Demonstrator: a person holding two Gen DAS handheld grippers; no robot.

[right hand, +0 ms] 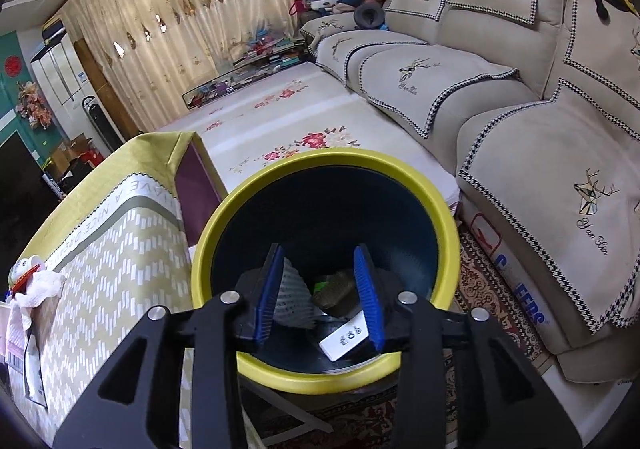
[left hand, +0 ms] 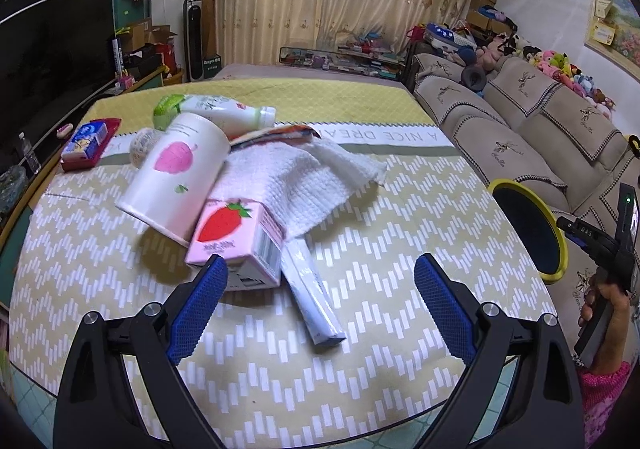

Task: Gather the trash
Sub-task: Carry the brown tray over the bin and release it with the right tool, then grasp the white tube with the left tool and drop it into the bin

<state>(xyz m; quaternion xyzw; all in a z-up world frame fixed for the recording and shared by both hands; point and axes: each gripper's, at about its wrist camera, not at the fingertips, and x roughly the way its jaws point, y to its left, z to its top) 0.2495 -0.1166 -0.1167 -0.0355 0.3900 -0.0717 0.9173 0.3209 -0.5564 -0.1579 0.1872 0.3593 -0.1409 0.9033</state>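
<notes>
In the left wrist view the left gripper (left hand: 320,277) spreads its fingers wide above the tabletop (left hand: 400,217), holding nothing; the pink strawberry carton (left hand: 236,245) lies at centre left, a white tube (left hand: 312,297) beside it; in the right wrist view the right gripper (right hand: 318,293) hangs partly parted and empty over the yellow-rimmed bin (right hand: 320,379) at lower centre, trash inside.

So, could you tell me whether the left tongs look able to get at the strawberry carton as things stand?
Probably yes. The left tongs are open, and the strawberry carton lies just ahead by the left finger with nothing on top. The cup leaning beside it and the flat packet crowd its sides.
</notes>
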